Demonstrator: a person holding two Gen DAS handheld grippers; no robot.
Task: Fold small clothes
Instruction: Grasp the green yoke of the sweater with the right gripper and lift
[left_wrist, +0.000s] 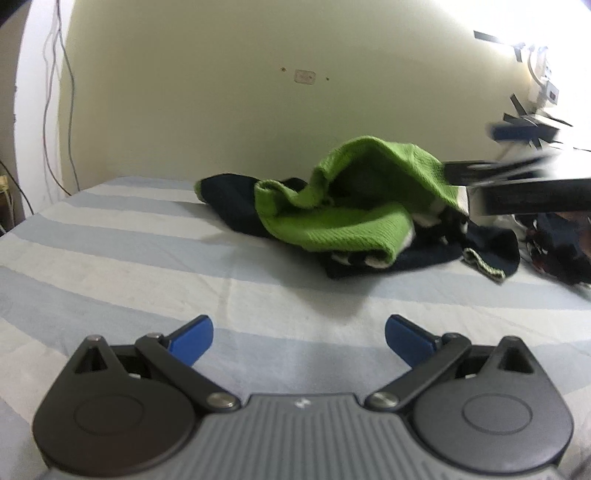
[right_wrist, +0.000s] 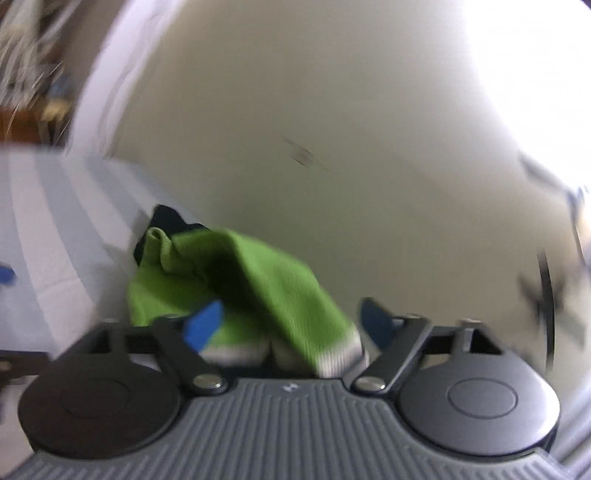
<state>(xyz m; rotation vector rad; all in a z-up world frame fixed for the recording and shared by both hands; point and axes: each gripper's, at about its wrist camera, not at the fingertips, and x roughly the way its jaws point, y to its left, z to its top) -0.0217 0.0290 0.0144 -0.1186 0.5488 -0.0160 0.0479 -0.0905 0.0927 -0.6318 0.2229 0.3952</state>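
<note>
On the striped sheet (left_wrist: 147, 258), unlabelled green garment (left_wrist: 343, 206)

Soft, even indoor light; blown-out glare at upper right in both views. Left wrist view mostly sharp, motion streaks at right edge. Right wrist view smeared throughout. Fisheye bending of wall (left_wrist: 258, 110) and bed (left_wrist: 110, 240) edges.
</note>
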